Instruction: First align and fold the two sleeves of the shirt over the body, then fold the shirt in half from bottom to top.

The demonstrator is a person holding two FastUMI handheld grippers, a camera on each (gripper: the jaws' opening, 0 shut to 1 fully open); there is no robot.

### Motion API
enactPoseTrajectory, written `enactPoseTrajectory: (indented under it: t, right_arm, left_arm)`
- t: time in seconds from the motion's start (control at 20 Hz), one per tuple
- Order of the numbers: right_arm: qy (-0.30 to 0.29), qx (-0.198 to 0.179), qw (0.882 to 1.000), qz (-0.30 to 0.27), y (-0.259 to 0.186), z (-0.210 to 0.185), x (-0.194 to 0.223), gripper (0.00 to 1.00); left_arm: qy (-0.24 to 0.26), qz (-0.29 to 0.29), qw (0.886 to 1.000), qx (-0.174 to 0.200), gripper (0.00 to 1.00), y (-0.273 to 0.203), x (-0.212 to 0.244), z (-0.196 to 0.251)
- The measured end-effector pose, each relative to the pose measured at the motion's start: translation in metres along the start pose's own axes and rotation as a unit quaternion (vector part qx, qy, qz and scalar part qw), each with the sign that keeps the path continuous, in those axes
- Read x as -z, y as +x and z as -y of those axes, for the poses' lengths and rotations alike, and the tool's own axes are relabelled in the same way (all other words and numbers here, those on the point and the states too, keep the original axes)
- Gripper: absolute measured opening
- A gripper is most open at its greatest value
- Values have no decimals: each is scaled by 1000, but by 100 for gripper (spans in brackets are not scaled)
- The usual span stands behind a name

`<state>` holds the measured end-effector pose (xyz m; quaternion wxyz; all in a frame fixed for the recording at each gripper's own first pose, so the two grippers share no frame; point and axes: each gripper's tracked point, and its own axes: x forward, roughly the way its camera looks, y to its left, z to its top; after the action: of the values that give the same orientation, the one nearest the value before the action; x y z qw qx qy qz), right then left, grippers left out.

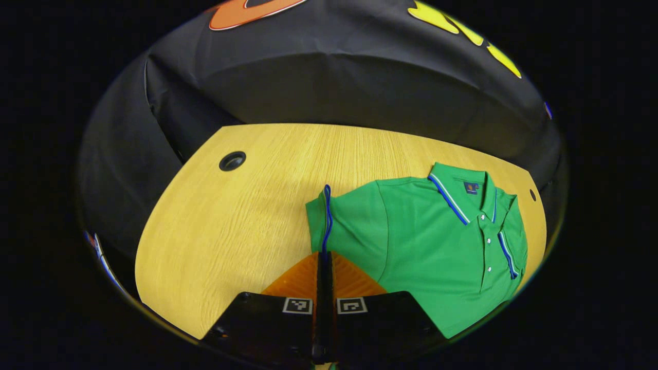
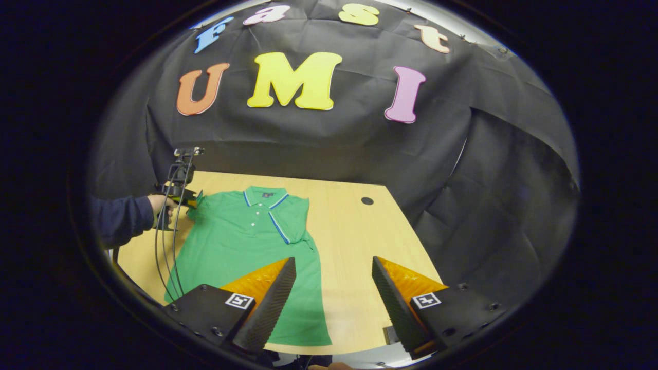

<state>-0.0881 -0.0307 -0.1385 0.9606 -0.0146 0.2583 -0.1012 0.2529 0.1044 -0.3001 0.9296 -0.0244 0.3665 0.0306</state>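
Left tool (image 1: pixel 325 257): pinching the sleeve (image 1: pixel 324 216) of the green shirt (image 1: pixel 426 241).
Right tool (image 2: pixel 334 288): hovering with fingers apart above the worktop (image 2: pixel 360 241).

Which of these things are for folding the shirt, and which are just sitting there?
For the job:
- green shirt, one sleeve already folded over its body
- its other sleeve, pinched in the left gripper
- right gripper, open above the table

Just there:
- wooden table
- round holes in the table
- cables hanging from the left gripper

Wooden table (image 2: pixel 354 231); green polo shirt (image 2: pixel 241 241) flat on it.
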Motion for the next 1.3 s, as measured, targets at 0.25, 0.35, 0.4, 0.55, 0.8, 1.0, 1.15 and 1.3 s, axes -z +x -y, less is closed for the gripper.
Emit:
enactPoseTrajectory:
  t: [0.25,0.35,0.4,0.55,0.8,1.0,1.15,1.3]
  right_arm:
    - [5,0,1000,-9,4,0,13,90]
    - [8,2,1000,-12,5,1,16,90]
    - [10,3,1000,-14,6,2,17,90]
    - [12,6,1000,-23,8,3,26,90]
    - [9,15,999,-30,7,3,32,95]
    - [11,19,999,-31,3,1,36,95]
    - [16,20,999,-34,1,-4,41,96]
    - [24,9,999,-37,3,-15,43,96]
  left_arm:
    - [50,31,998,12,4,-23,-22,28]
    - [78,42,996,14,4,-28,-29,41]
    - [96,47,994,16,4,-29,-32,48]
    - [140,52,988,26,4,-28,-26,74]
    - [183,29,982,26,3,-15,1,94]
    - [143,12,985,94,6,-15,17,119]
    - [118,20,986,118,49,-25,16,120]
    - [111,39,988,101,99,-45,7,103]
